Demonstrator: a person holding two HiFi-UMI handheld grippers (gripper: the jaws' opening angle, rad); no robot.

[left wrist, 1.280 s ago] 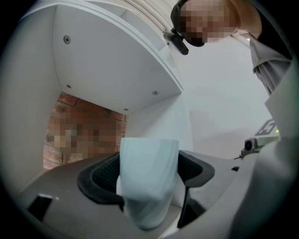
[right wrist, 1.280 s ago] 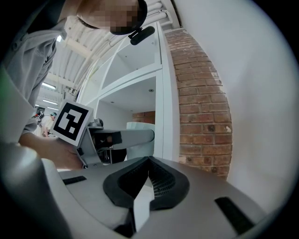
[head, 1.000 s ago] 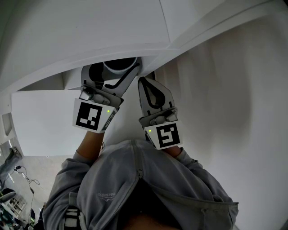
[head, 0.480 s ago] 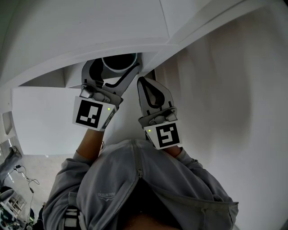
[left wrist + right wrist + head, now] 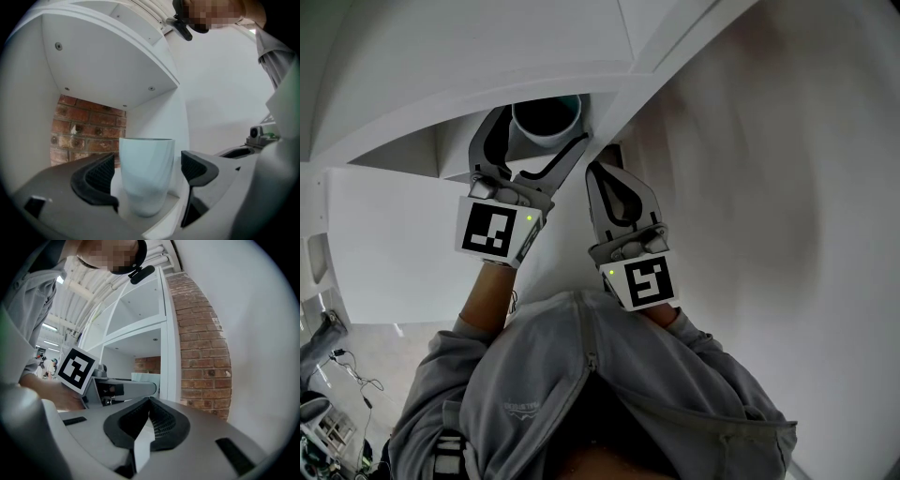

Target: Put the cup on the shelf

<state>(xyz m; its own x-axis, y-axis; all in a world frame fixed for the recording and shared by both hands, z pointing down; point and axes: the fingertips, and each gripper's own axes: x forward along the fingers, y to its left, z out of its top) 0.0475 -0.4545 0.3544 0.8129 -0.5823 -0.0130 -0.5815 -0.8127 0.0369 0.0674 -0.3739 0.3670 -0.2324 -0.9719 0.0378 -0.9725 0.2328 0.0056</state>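
A pale blue cup (image 5: 145,173) stands upright on the white shelf board (image 5: 176,199), in front of a brick back wall. My left gripper (image 5: 147,171) straddles the cup and its jaws are opening. A thin gap shows between each dark pad and the cup's side. From the head view the cup (image 5: 548,117) shows its dark mouth between the left gripper's (image 5: 539,131) spread fingers, under an upper shelf (image 5: 487,56). My right gripper (image 5: 598,169) hangs just right of it, jaws shut together with nothing in them, as the right gripper view (image 5: 150,401) confirms.
The shelf's white upright (image 5: 168,357) and a brick wall (image 5: 201,357) stand close ahead of the right gripper. A plain white wall (image 5: 787,187) fills the right side. The board above the cup (image 5: 108,61) leaves some headroom over its rim.
The left gripper's jaws have spread wider off the cup's sides. The head view has shifted a little, showing more of the cup's mouth. The right gripper has stayed put.
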